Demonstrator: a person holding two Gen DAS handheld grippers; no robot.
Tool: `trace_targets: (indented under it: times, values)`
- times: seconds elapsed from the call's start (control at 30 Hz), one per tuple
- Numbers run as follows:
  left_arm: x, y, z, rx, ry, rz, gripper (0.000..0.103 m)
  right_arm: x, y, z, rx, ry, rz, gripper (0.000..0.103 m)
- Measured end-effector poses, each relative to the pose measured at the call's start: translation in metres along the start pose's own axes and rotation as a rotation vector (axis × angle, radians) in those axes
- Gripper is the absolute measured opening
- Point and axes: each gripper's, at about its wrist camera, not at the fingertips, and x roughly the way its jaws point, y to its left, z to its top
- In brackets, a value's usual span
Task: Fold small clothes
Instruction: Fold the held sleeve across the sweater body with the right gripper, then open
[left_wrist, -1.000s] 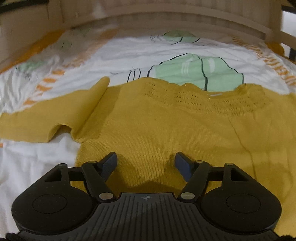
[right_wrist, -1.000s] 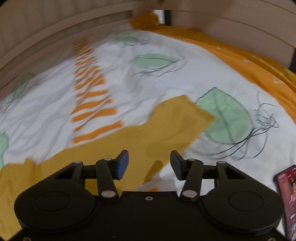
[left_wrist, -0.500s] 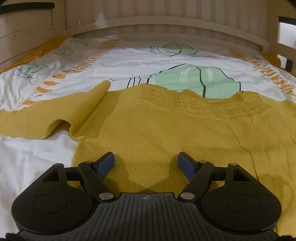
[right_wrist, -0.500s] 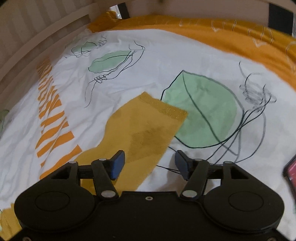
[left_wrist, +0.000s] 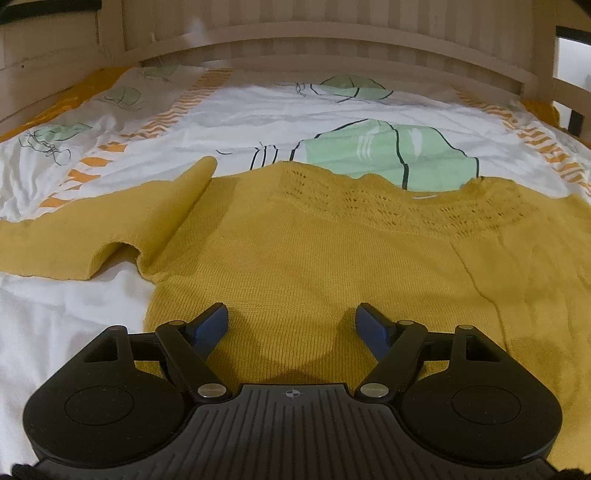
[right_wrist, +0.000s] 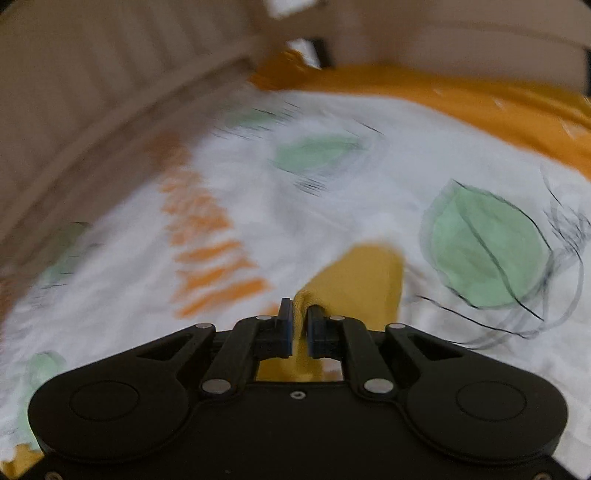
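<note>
Mustard knit: small sweater spread flat on the bedsheet, neckline toward the slatted headboard, hem nearest the left camera; laid open so that sleeves can be turned in before the body is folded.
Left sleeve: stretched sideways across the sheet, upper edge rolled up near the shoulder; not yet folded.
Left gripper: jaws wide apart, blue pads hovering over the lower chest of the knit, nothing between them; probably parked there to steady the body or wait its turn.
Right gripper: jaws closing, nearly together, a pinch of mustard fabric between the pads; looks like the far end of the right sleeve, taken so it can be carried across the chest.
Left view only: whole torso, lace yoke, neckline, left sleeve; no sign of the right gripper or its sleeve end.
Right view only: the pinch itself, plus the green leaf print; heavy blur, so depth of grip hard to judge.
</note>
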Motion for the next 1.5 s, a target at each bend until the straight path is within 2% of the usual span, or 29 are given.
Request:
trace_targets:
  times: [0.13, 0.27, 0.43, 0.57, 0.67, 0.7, 0.77, 0.87, 0.9, 0.93, 1.0, 1.13, 1.2, 1.33, 1.5]
  values:
    - [-0.008, 0.005, 0.005, -0.015, 0.04, -0.035, 0.074, -0.04, 0.06, -0.003, -0.124, -0.033, 0.143, 0.015]
    - [-0.022, 0.016, 0.006, -0.074, 0.067, -0.088, 0.074, -0.07, 0.122, -0.027, -0.227, -0.013, 0.302, 0.015]
    - [-0.042, 0.026, 0.006, -0.087, 0.065, -0.114, 0.074, -0.087, 0.186, -0.087, -0.324, 0.074, 0.484, 0.015]
    - [-0.053, 0.03, 0.008, -0.075, 0.065, -0.119, 0.074, -0.079, 0.214, -0.139, -0.382, 0.162, 0.551, 0.015]
    - [-0.057, 0.032, 0.011, -0.086, 0.072, -0.138, 0.074, -0.066, 0.222, -0.175, -0.402, 0.247, 0.559, 0.018]
    - [-0.057, 0.032, 0.012, -0.09, 0.081, -0.147, 0.074, -0.061, 0.223, -0.186, -0.417, 0.264, 0.549, 0.022]
    - [-0.057, 0.031, 0.015, -0.098, 0.101, -0.168, 0.074, -0.066, 0.223, -0.206, -0.457, 0.269, 0.522, 0.023]
    - [-0.055, 0.026, 0.022, -0.099, 0.113, -0.191, 0.074, -0.073, 0.219, -0.219, -0.512, 0.255, 0.477, 0.025]
    - [-0.054, 0.024, 0.025, -0.098, 0.113, -0.197, 0.074, -0.079, 0.216, -0.222, -0.531, 0.239, 0.46, 0.032]
    - [-0.053, 0.021, 0.028, -0.098, 0.114, -0.204, 0.074, -0.083, 0.212, -0.222, -0.549, 0.219, 0.442, 0.046]
    - [-0.051, 0.012, 0.035, -0.1, 0.118, -0.224, 0.074, -0.089, 0.205, -0.221, -0.564, 0.184, 0.418, 0.057]
    - [-0.043, -0.013, 0.048, -0.085, 0.132, -0.272, 0.073, -0.096, 0.196, -0.221, -0.566, 0.138, 0.393, 0.062]
    - [-0.04, -0.026, 0.051, -0.077, 0.14, -0.294, 0.073, -0.098, 0.189, -0.216, -0.536, 0.131, 0.418, 0.064]
    - [-0.034, -0.05, 0.055, -0.049, 0.151, -0.302, 0.073, -0.085, 0.183, -0.205, -0.48, 0.168, 0.463, 0.067]
    - [-0.041, -0.089, 0.061, 0.044, 0.111, -0.294, 0.073, -0.083, 0.167, -0.18, -0.404, 0.129, 0.417, 0.067]
